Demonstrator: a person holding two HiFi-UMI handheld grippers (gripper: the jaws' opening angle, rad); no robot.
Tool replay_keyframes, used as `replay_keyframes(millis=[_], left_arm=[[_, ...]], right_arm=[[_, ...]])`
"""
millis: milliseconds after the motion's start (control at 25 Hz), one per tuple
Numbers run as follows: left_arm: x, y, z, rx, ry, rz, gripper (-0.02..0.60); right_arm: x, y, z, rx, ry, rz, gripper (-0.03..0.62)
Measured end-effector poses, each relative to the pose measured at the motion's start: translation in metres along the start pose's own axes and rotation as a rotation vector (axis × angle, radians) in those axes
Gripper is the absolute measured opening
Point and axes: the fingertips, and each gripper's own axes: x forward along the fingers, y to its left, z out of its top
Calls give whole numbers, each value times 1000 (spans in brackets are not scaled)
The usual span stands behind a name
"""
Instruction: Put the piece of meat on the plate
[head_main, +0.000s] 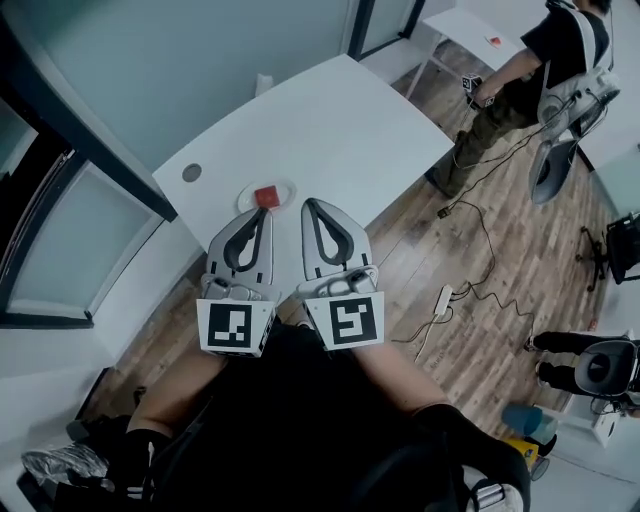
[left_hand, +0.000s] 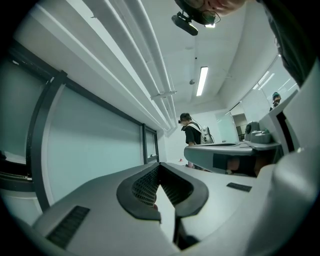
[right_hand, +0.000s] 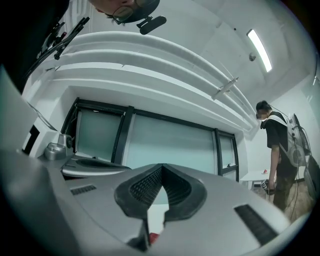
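Observation:
In the head view a red piece of meat (head_main: 266, 196) lies on a small white plate (head_main: 286, 186) near the front edge of the white table (head_main: 330, 120). Both grippers hang side by side above and nearer than the plate, pointing level across the room. The left gripper (head_main: 264, 212) is shut with nothing in it, its tips meeting in its own view (left_hand: 159, 167). The right gripper (head_main: 312, 205) is shut and empty too (right_hand: 161, 167). Below its closed jaws a sliver of the red meat (right_hand: 154, 238) shows.
A grey round disc (head_main: 191, 173) sits in the table's left corner. A person (head_main: 520, 70) stands at the back right beside a second table (head_main: 470, 30). Cables and a power strip (head_main: 443, 300) lie on the wooden floor. An office chair (head_main: 555, 165) stands at the right.

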Motion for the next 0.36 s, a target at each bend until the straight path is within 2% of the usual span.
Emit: replay_keyframes(millis=[360], left_arm=[[-19,-9,5,-22,-14,6,3]], right_arm=[[-22,15,5,-12,-12,30,3]])
